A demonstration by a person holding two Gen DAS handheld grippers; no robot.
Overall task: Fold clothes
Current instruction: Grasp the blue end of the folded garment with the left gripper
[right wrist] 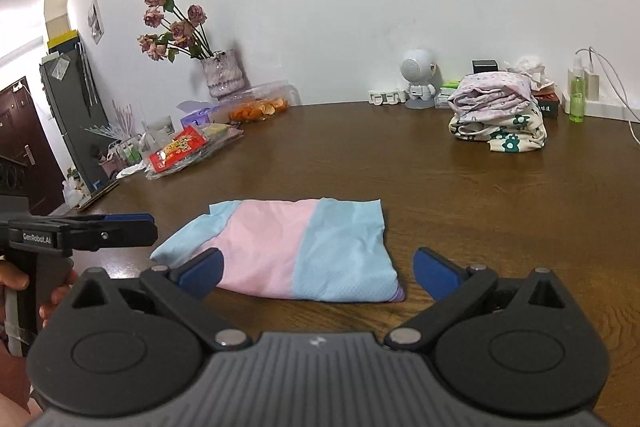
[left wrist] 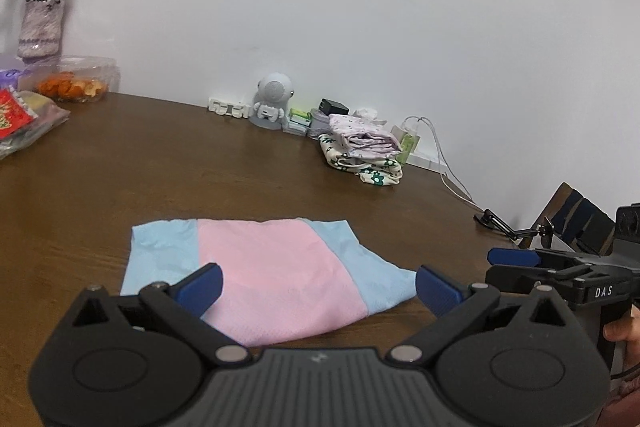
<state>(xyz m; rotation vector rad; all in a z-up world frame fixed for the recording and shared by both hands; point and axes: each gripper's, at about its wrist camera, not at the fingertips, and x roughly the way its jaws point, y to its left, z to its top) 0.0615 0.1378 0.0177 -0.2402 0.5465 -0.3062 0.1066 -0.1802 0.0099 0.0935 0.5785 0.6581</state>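
A folded garment (left wrist: 272,275) with a pink middle and light-blue sides lies flat on the brown wooden table (left wrist: 160,167). My left gripper (left wrist: 318,279) hovers just in front of its near edge, jaws wide open, nothing between the blue pads. From the right wrist, the same garment (right wrist: 288,251) lies ahead of my right gripper (right wrist: 316,267), also wide open and empty. Each gripper shows side-on in the other's view: the right gripper (left wrist: 512,263) beside the cloth's right end, the left gripper (right wrist: 132,227) by its left end. A stack of folded floral clothes (right wrist: 500,115) sits near the wall.
Along the wall stand a vase of dried roses (right wrist: 222,75), a clear box of orange peel (right wrist: 260,107), snack bags (right wrist: 188,147), a small robot-shaped speaker (right wrist: 418,79), a green spray bottle (right wrist: 576,99) and a charger cable (left wrist: 452,175). A chair back (left wrist: 580,219) is at the table's right edge.
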